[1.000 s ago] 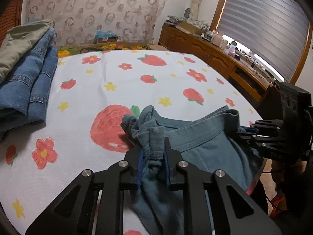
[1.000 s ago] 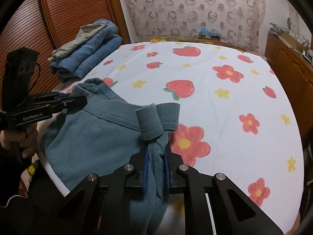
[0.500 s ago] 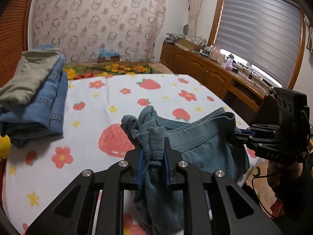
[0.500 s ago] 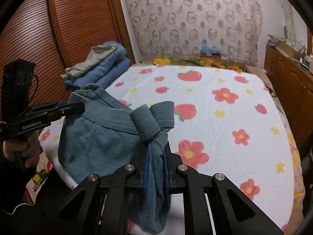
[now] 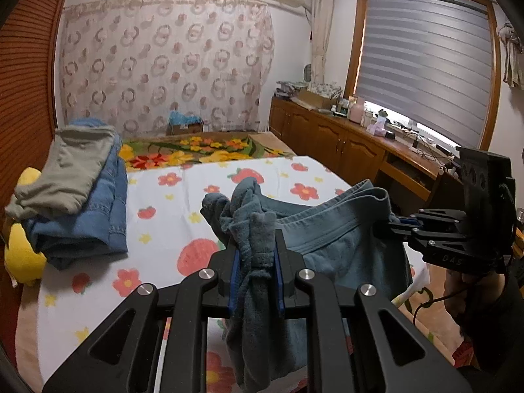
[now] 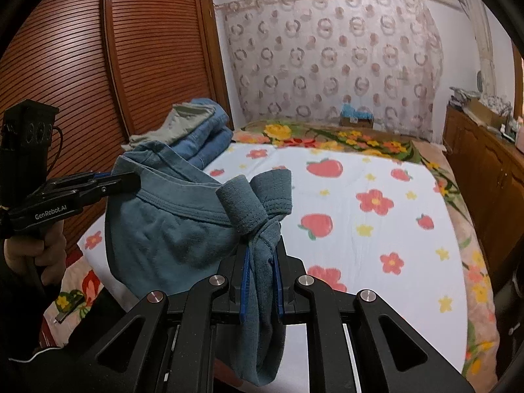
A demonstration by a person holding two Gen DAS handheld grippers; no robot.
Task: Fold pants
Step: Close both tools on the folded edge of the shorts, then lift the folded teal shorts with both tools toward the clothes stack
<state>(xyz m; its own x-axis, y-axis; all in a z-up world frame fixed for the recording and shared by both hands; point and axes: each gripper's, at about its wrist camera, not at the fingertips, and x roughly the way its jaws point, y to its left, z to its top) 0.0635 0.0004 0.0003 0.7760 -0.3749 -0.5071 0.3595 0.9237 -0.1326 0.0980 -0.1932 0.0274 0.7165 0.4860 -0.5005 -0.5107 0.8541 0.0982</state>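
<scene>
The teal-blue pants [image 5: 340, 245] hang in the air between my two grippers, held by the waistband above the near edge of the bed. My left gripper [image 5: 256, 255] is shut on one bunched end of the waistband; it also shows in the right wrist view [image 6: 131, 177]. My right gripper [image 6: 262, 262] is shut on the other bunched end, and shows at the right of the left wrist view [image 5: 389, 222]. The pants [image 6: 170, 229] sag between them, legs hanging down out of view.
The bed has a white sheet [image 5: 183, 203] with strawberries and flowers. A stack of folded jeans with a khaki garment on top [image 5: 78, 183] lies at its far left. A yellow plush toy [image 5: 19, 255] sits beside it. Wooden cabinets [image 5: 344, 150] run along the right.
Both grippers have risen with the pants, lifting them off the bed. The waistband now hangs well above the sheet and more of the room shows.
</scene>
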